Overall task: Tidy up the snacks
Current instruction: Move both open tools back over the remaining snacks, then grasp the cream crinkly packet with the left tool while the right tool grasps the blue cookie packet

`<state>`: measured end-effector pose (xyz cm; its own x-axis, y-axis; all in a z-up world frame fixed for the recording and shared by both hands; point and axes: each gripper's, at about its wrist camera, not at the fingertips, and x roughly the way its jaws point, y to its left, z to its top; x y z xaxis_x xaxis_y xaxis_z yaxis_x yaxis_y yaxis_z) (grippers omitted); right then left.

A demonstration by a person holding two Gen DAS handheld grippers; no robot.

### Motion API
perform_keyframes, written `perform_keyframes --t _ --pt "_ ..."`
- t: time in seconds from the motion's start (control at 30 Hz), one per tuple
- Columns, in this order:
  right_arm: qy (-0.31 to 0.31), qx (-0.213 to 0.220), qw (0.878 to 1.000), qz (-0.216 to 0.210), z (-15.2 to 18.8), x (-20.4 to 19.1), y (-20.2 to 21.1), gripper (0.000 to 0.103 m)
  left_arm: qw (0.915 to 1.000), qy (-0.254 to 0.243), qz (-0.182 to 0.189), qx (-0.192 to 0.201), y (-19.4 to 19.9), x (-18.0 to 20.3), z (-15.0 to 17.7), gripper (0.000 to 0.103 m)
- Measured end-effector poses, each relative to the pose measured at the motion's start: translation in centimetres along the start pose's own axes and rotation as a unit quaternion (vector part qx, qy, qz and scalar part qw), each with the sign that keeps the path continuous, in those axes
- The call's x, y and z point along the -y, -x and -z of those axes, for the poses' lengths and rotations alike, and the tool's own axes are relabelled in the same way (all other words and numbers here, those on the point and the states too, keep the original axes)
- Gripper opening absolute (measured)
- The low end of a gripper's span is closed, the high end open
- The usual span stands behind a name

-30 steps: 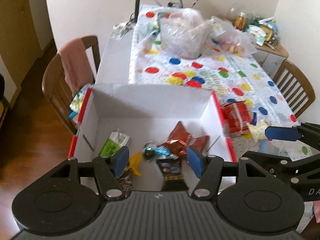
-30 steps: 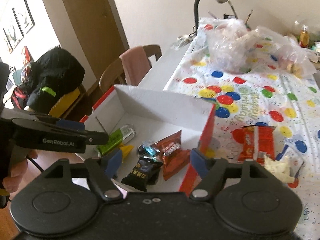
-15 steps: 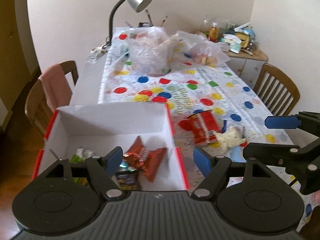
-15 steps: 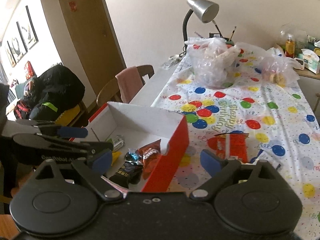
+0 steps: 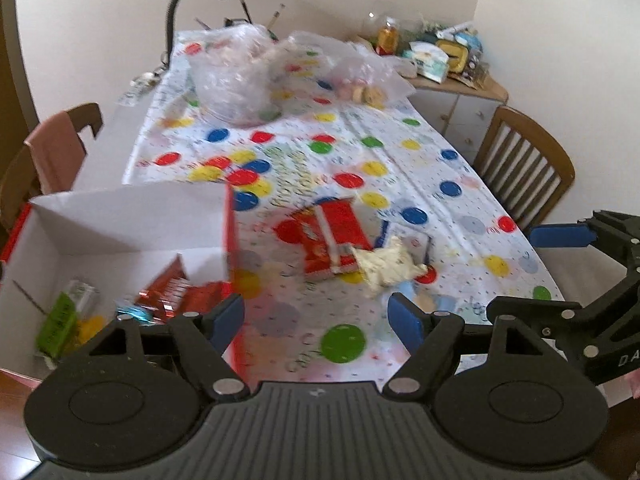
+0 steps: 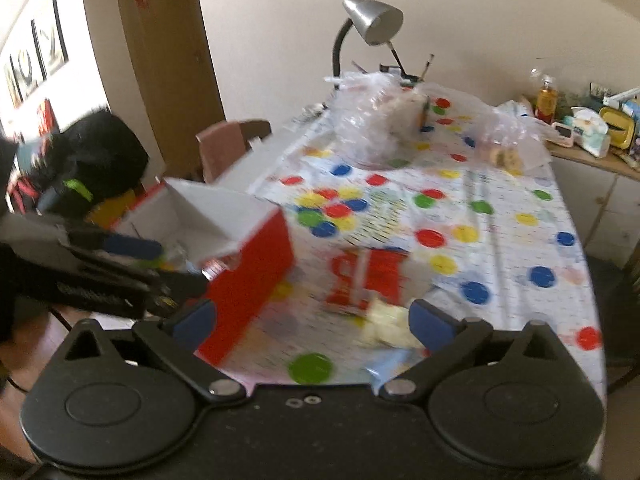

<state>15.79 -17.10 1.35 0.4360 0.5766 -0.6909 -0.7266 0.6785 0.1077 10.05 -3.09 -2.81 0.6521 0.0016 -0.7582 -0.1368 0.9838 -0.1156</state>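
Your snacks are in two groups: a red packet (image 5: pixel 328 240) lies flat on the spotted tablecloth (image 5: pixel 400 152) with a crumpled pale wrapper (image 5: pixel 386 262) touching its near right corner, and the others sit inside the red-sided box (image 5: pixel 120 220) at the near left of the table. In the box you can see a shiny red packet (image 5: pixel 172 292) against the right wall, a green packet (image 5: pixel 60 316) toward the left and a small blue-foil sweet (image 5: pixel 132 314) between them. Your left claw (image 5: pixel 316 316) hangs over the cloth just right of the box wall, its jaws well apart and holding nothing, with only cloth between its pads. Your right claw (image 6: pixel 312 320) is as wide as it goes, having just been opening, and is also empty; the pale wrapper (image 6: pixel 386 322) lies just beyond its right pad and the red packet (image 6: pixel 368 276) farther on. Each claw shows at the edge of the other's view. Farther away on the table stand clear plastic bags (image 5: pixel 240 80) and a silver desk lamp (image 6: pixel 372 20). Wooden chairs (image 5: pixel 524 168) flank the table, the left one with a pink cloth (image 5: pixel 56 152) over it. Both views are blurred.
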Motion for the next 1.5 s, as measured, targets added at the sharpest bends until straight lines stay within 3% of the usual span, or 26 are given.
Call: perform_keyframes --t 0.27,0.4,0.63,1.13,1.5 --pt "0.021 -0.042 0.999 0.010 2.1 5.2 -0.4 0.103 0.9992 0.012 0.018 -0.035 -4.6 4.0 -1.4 0.079" --pt "0.017 -0.059 0.998 0.002 3.1 7.6 -1.3 0.102 0.9957 0.044 0.032 -0.075 -7.9 4.9 -2.5 0.079" --pt "0.033 -0.104 0.994 -0.025 4.9 9.9 -3.7 0.100 0.9885 0.093 0.023 -0.117 -13.0 5.4 -4.2 0.079" --pt "0.061 -0.199 0.976 -0.066 5.6 10.1 -12.4 0.089 0.9740 0.128 0.007 -0.186 -20.0 6.3 -5.6 0.078" --pt "0.068 -0.212 0.971 -0.086 4.5 10.2 -15.2 0.078 0.9692 0.129 0.000 -0.210 -22.0 6.4 -5.4 0.077"
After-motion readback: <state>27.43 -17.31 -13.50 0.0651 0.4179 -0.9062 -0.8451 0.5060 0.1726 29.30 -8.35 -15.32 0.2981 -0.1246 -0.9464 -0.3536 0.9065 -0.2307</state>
